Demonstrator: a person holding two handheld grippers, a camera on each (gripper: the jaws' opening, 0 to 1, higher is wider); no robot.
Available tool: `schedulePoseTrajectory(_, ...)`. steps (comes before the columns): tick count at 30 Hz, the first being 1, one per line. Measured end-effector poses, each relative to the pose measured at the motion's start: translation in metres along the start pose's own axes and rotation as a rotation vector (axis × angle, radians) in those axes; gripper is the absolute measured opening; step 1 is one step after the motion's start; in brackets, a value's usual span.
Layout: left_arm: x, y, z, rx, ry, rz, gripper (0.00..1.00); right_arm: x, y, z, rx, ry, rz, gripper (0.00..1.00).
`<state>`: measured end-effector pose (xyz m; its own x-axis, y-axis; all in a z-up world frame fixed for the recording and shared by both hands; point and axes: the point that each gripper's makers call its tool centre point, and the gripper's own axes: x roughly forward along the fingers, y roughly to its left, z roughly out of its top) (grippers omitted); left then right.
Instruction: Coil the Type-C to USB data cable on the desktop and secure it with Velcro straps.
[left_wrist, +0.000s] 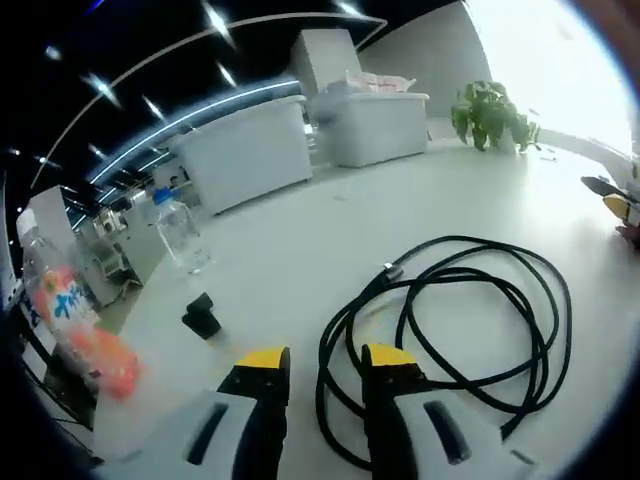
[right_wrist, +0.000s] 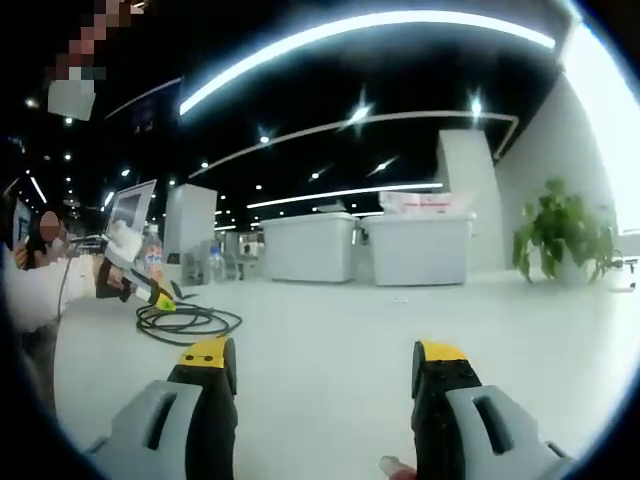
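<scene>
- Both grippers have grey fingers with yellow tips, and both stand parted with nothing held between them.
- Seen from the left gripper view, the left gripper (left_wrist: 327, 362) hovers low over a white desktop (left_wrist: 300, 240), its jaws a moderate gap apart.
- At far left of that view, an orange drink bottle (left_wrist: 75, 315) stands at the desktop's edge.
- Right of it, further back, stands a clear bottle with a blue cap (left_wrist: 180, 230).
- Near the left jaw tip, a small black strap-like piece (left_wrist: 203, 317) lies on the surface; I cannot tell exactly what it is.
- Just ahead and right of the jaws, the black data cable (left_wrist: 450, 320) lies in loose, uneven loops, one loop running between the two jaw tips. A metal connector end (left_wrist: 388, 267) points away at the coil's top left.
- White counters (left_wrist: 300, 140) and a potted plant (left_wrist: 490, 115) stand beyond.
- At the far right edge, a yellow and black gripper tip (left_wrist: 612, 200) enters.
- From the right gripper view, the right gripper (right_wrist: 325, 365) is held wide apart above bare desktop (right_wrist: 400, 320).
- Far to its left, the cable (right_wrist: 185, 322) lies with the other gripper's yellow tip (right_wrist: 160, 300) just at it.
</scene>
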<state>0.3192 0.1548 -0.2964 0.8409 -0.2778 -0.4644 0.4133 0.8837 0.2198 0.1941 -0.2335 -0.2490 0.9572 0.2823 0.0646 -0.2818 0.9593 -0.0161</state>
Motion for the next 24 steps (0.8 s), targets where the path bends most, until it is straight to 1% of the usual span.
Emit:
schedulePoseTrajectory(1,0.001,-0.001,0.000,-0.002,0.002,-0.002,0.23,0.000,0.000,0.000,0.000,0.000,0.000,0.70)
schedulePoseTrajectory(3,0.003,-0.004,-0.002,-0.001,0.011,-0.008,0.10,0.000,0.000,0.001,-0.001,-0.001,0.001,0.70)
schedulePoseTrajectory(6,0.004,-0.007,-0.001,0.025,0.019,0.002,0.07,-0.001,0.000,0.001,0.000,-0.001,0.001,0.70)
schedulePoseTrajectory(8,0.004,-0.012,0.004,0.026,0.009,0.010,0.05,-0.001,0.000,0.001,0.000,-0.002,0.001,0.70)
schedulePoseTrajectory(9,0.005,-0.016,0.009,0.011,-0.008,0.005,0.05,-0.001,0.000,0.001,-0.001,-0.001,0.001,0.70)
schedulePoseTrajectory(11,0.006,-0.031,0.024,-0.011,-0.050,-0.026,0.04,-0.001,0.000,0.001,0.000,-0.001,0.002,0.70)
schedulePoseTrajectory(12,0.008,-0.041,0.031,-0.006,-0.063,-0.038,0.04,-0.001,0.000,0.001,0.002,-0.001,0.002,0.70)
schedulePoseTrajectory(14,0.011,-0.066,0.052,0.055,-0.109,-0.073,0.04,-0.001,-0.001,0.001,0.006,0.000,0.000,0.70)
schedulePoseTrajectory(16,0.013,-0.095,0.076,0.127,-0.163,-0.116,0.04,-0.001,-0.001,0.001,0.009,0.000,-0.002,0.70)
schedulePoseTrajectory(17,0.013,-0.106,0.085,0.146,-0.183,-0.130,0.04,-0.001,-0.001,0.001,0.011,0.000,-0.003,0.70)
schedulePoseTrajectory(18,0.012,-0.127,0.105,0.177,-0.228,-0.165,0.04,-0.001,-0.002,0.001,0.017,-0.001,-0.006,0.69)
schedulePoseTrajectory(19,0.010,-0.144,0.118,0.200,-0.258,-0.197,0.04,-0.001,-0.003,0.002,0.024,-0.004,-0.009,0.69)
schedulePoseTrajectory(20,0.009,-0.154,0.127,0.215,-0.277,-0.219,0.04,-0.001,-0.004,0.002,0.029,-0.007,-0.009,0.68)
schedulePoseTrajectory(21,0.005,-0.172,0.144,0.216,-0.313,-0.259,0.04,0.000,-0.003,0.005,0.042,-0.014,0.004,0.67)
schedulePoseTrajectory(22,0.001,-0.186,0.156,0.199,-0.339,-0.302,0.04,0.001,0.001,0.006,0.055,-0.017,0.035,0.66)
schedulePoseTrajectory(23,-0.003,-0.199,0.166,0.174,-0.363,-0.351,0.04,0.001,0.006,0.007,0.043,-0.009,0.079,0.65)
schedulePoseTrajectory(24,-0.007,-0.212,0.176,0.140,-0.385,-0.399,0.04,0.001,0.008,0.008,0.030,-0.001,0.107,0.64)
